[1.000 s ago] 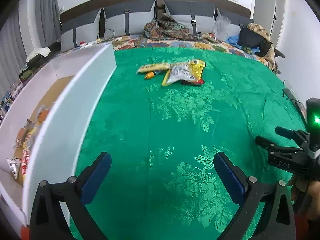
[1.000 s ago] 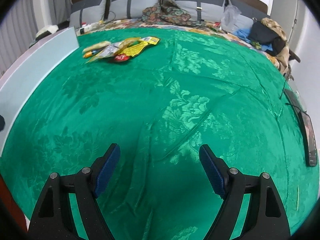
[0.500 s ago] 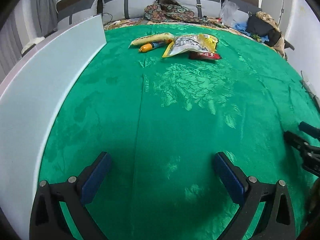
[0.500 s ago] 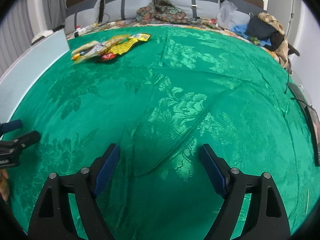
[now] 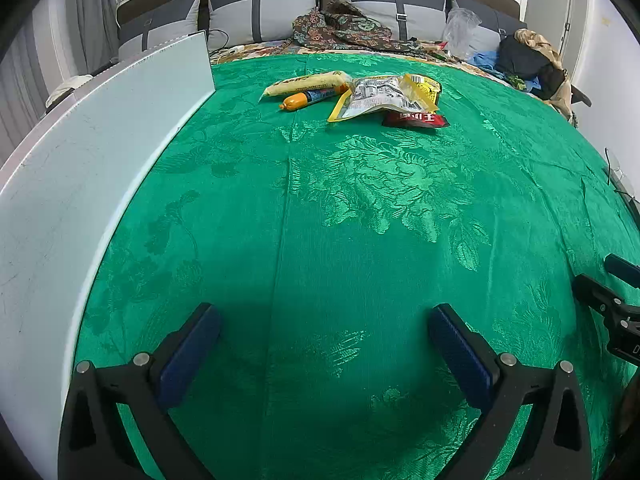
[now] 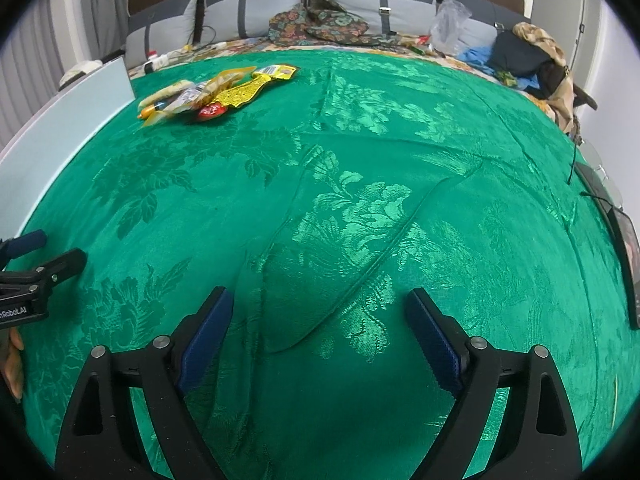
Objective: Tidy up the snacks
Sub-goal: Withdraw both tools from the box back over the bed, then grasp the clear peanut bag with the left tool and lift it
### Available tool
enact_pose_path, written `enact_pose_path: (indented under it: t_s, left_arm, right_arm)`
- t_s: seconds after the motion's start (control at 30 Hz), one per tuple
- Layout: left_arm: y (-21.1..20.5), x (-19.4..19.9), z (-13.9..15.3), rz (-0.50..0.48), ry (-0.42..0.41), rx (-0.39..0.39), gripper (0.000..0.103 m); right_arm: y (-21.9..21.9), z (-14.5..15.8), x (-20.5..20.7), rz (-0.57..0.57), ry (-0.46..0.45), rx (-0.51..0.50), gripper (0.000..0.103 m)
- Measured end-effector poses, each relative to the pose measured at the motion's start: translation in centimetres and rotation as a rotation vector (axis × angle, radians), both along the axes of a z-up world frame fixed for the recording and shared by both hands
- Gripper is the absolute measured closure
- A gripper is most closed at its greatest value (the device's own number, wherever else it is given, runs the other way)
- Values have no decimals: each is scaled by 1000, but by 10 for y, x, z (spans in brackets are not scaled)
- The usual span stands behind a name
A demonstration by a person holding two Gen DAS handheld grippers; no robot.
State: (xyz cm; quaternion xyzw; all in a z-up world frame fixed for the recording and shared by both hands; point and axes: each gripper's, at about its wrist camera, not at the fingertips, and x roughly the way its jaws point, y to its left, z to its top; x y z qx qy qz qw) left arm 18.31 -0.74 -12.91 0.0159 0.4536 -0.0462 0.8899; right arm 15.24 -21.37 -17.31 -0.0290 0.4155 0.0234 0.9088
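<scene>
Left hand-held gripper jaws wide, nothing between; right hand-held gripper jaws still opening, also empty, both over the green bedspread. Snacks piled far ahead near the pillows, packets overlapping, labels unreadable. White box left of left gripper, inside hidden.

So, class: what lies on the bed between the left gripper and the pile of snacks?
Only bare green bedspread; the left wrist view shows nothing between the left gripper and the pile of snacks.
</scene>
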Motion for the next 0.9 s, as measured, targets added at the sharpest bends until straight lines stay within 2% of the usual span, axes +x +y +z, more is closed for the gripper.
enact_pose_path:
  t_s: [0.2,0.27,0.33,0.47,0.57,0.63,0.67,0.73,0.83,0.87,0.9]
  left_arm:
    - [0,-1,0,0,0,0,0]
    - [-1,5,2,-20,37,0,0]
    - [1,22,12,-50,70,-58,1]
    - [1,90,57,-76,15,-180,0]
    - [-9,149,58,-108,109,-246,0]
    - [-20,182,50,-121,152,-244,0]
    - [-27,198,44,-118,169,-217,1]
    - [-37,214,35,-121,189,-187,1]
    - [-48,231,23,-112,222,-184,1]
    - [-49,233,19,-106,230,-190,5]
    - [-48,234,17,-97,228,-191,24]
  right_arm:
    - [0,0,0,1,0,0,12]
    - [0,0,0,1,0,1,12]
    - [0,0,0,1,0,1,12]
    - [0,0,0,1,0,0,12]
    - [0,0,0,1,0,1,12]
    - [1,0,1,1,0,1,12]
    - [1,0,1,1,1,2,12]
    - [1,0,1,1,0,2,11]
    - [1,0,1,1,0,1,11]
    - [1,0,1,1,0,1,11]
    - [1,0,1,1,1,2,11]
